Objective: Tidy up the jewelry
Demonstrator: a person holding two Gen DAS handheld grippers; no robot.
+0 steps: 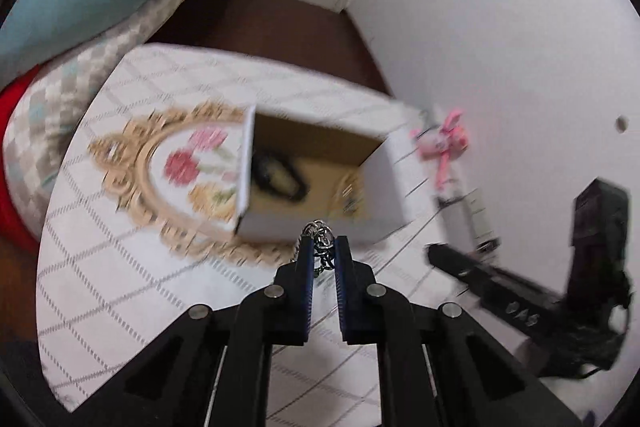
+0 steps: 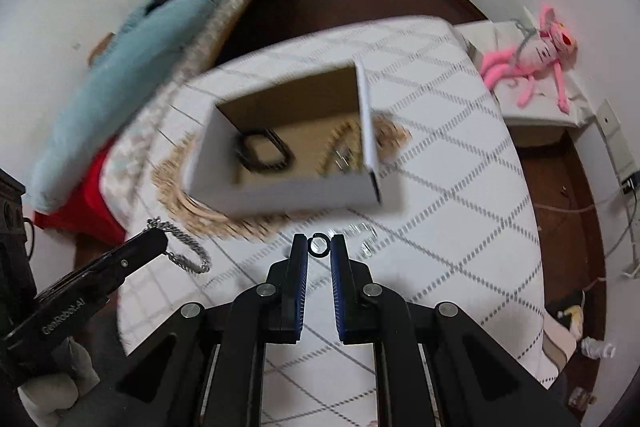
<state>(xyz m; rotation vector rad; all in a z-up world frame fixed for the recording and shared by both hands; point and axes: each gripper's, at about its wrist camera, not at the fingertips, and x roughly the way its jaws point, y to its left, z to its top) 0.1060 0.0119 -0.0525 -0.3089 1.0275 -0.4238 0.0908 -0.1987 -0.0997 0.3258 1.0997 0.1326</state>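
Looking along our left tool (image 1: pixel 324 243), we see its two blue-padded jaws drawn nearly together on a silver chain (image 1: pixel 320 233), a knot of links bunched at the tips and a few more hanging between the pads. From the right wrist view the same chain (image 2: pixel 188 251) droops in a loop below the left tool (image 2: pixel 154 237), which comes in from 8 o'clock.

Our right tool (image 2: pixel 319 245) has its jaws narrowed on a small dark ring (image 2: pixel 319 245), pinched upright at the very tips. Just past it, toward 1 o'clock, a few small pale pieces (image 2: pixel 362 233) lie on the cloth; blur keeps us from telling what they are.

Both tools hover above a desk covered by a white cloth with a grey lattice pattern (image 2: pixel 460 187). An open white cardboard box (image 2: pixel 280 191) sits at 12 o'clock from the right tool, resting on a gold-framed oval tray with flowers (image 1: pixel 180 163). Inside the box we make out a dark bracelet-like loop (image 2: pixel 262 155) on the left and gold and silver pieces (image 2: pixel 340 147) on the right.

A pink plush toy (image 2: pixel 528 55) lies at 2 o'clock, well apart from the box. A bed with a pale blue blanket (image 2: pixel 132 67) runs off toward 10 o'clock.
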